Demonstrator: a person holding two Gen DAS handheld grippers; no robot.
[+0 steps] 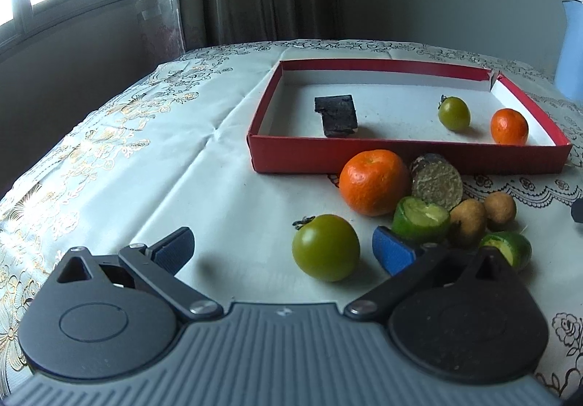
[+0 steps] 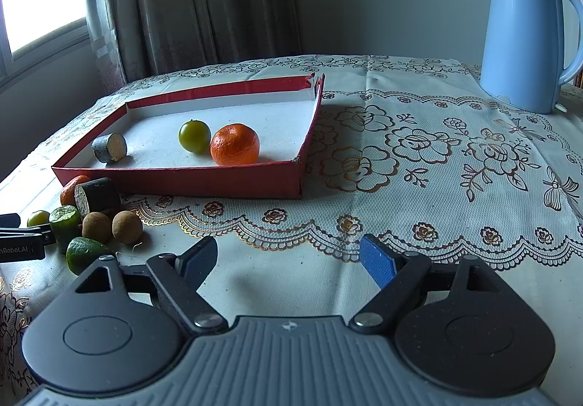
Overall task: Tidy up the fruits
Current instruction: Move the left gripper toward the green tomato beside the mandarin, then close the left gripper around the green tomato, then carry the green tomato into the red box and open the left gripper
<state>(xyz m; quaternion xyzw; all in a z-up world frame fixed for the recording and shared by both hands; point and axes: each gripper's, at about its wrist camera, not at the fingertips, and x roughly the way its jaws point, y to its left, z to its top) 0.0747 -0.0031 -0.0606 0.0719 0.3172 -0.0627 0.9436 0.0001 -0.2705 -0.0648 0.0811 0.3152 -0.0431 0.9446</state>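
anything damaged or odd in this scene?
Yes: the red box's far right corner is torn, its walls split apart. Otherwise just fruit loose on the tablecloth.

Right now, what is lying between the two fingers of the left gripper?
In the left wrist view, a green tomato sits on the tablecloth between the open fingers of the left gripper, closer to the right finger; neither pad touches it.

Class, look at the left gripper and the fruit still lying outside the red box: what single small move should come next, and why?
Probably ease the left gripper forward so its open jaws straddle the green tomato, then close. That tomato lies on the cloth just ahead of the jaws, nearest of the loose pile, while the red box already holds a green tomato and an orange.
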